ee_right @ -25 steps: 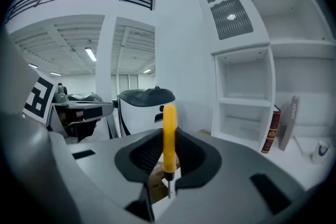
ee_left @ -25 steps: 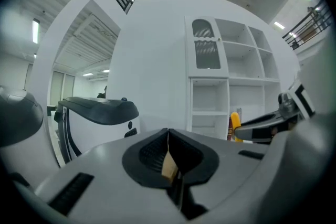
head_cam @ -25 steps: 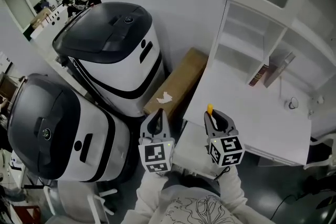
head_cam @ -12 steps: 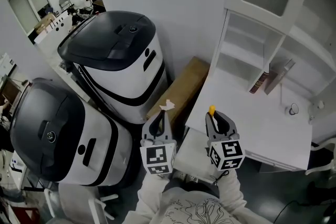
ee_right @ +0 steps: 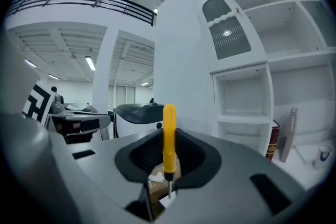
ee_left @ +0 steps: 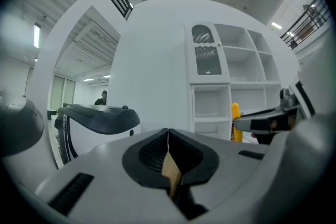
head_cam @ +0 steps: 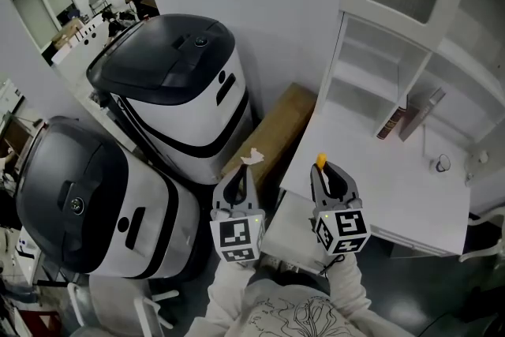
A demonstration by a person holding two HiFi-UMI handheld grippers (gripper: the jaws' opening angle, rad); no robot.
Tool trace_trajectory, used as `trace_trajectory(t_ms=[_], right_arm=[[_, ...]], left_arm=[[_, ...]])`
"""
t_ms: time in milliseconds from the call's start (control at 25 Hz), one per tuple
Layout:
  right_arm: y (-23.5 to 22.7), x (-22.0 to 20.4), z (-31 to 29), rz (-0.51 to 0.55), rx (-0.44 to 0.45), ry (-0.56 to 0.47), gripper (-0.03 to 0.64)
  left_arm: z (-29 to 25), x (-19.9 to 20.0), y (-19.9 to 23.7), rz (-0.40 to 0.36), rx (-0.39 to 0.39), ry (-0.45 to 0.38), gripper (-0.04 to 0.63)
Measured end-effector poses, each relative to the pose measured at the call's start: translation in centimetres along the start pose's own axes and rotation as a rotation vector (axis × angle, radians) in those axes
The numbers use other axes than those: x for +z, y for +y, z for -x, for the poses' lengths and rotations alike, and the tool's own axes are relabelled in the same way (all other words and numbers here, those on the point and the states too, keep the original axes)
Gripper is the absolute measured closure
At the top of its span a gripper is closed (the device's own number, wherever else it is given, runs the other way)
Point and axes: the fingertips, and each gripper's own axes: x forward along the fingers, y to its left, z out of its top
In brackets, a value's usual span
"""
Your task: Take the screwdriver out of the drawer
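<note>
So the right gripper (head_cam: pixel 330 176) is pinching the yellow screwdriver (ee_right: pixel 169 139) by its handle. It stands upright between the pads with the handle end poking up past the jaws and the thin metal shaft pointing down. In the head view it sits in the air just over the front left corner of the white desk (head_cam: pixel 394 185), not touching anything else.

The left gripper (head_cam: pixel 239 179) is right beside it at about the same height. Its jaws are pressed together with nothing in them; all that shows through the slit is a bit of brown cardboard behind.

That cardboard is a box (head_cam: pixel 272 126) wedged between the desk and the wall side. Two big white-and-black machines with dark domed lids, one further back (head_cam: pixel 173 91) and one nearer (head_cam: pixel 87 201), stand to the left of it.

On the desk, a white shelf unit (head_cam: pixel 371 67) has a dark red book (head_cam: pixel 388 121) leaning at its foot, well away from both grippers.
</note>
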Motion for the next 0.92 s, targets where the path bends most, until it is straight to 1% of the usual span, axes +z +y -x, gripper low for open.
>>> trace_trajectory(t_ms=[640,920], right_arm=[[0.10,-0.55,-0.29,0.004,-0.003,0.014,0.549],[0.13,-0.51,-0.34,0.004,-0.002,0.015,0.549]], left_arm=[[0.03,0.33,0.26,0.017,0.001,-0.011,0.588],[0.10,-0.31,0.65,0.010,0.013,0.010,0.589]])
